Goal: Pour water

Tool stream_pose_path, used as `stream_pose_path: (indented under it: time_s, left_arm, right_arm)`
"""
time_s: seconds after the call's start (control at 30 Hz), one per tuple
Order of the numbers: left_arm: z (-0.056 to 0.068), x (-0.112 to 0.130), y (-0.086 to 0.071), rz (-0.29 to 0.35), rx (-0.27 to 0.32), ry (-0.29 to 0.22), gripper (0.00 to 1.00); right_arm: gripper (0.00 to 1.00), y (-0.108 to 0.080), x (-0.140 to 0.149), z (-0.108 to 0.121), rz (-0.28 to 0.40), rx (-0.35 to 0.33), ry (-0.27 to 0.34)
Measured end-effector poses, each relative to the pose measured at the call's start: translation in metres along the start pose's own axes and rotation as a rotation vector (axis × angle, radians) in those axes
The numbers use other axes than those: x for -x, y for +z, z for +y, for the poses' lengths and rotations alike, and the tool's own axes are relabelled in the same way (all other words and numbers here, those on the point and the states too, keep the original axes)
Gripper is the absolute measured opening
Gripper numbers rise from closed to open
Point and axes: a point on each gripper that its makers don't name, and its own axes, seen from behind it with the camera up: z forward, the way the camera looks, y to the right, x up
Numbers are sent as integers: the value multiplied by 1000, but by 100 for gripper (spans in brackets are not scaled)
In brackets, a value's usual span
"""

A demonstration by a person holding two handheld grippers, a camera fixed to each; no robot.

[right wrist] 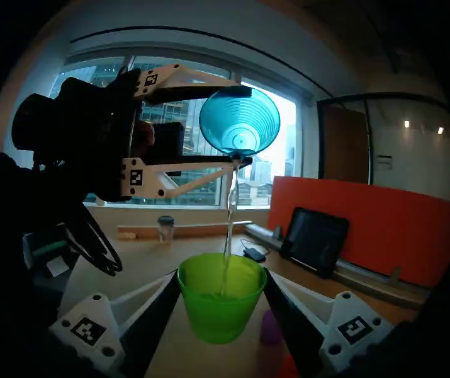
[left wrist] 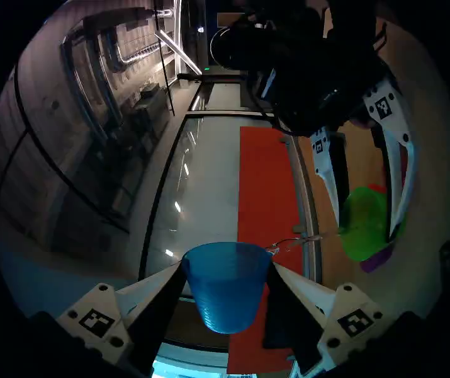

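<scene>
Both views show the blue cup [left wrist: 226, 286] and green cup [right wrist: 220, 296], each from close behind one.

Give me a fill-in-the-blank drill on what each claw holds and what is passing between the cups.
1. The left claw grips the tipped cup, which is ___.
2. The right claw grips the upright cup, which is ___.
3. From the tipped cup down into the upright cup runs a thin stream of ___.
Missing words: blue; green; water.
</scene>
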Motion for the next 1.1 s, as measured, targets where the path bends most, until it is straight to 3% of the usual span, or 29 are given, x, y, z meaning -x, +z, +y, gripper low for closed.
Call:
stream_pose_path:
  time_s: [0.2,0.9,1.1]
  left_arm:
    - [4,-4,0,2,-4,43,87]
    - [3,-16,-5,20,-22,245,87]
    - [4,-21,-6,32,-25,254,87]
  right_arm:
    - [92,1,-1,0,2,2,-1]
    - [93,2,-4,-1,14,9,-2]
    - [92,1,-7,0,19,13,2]
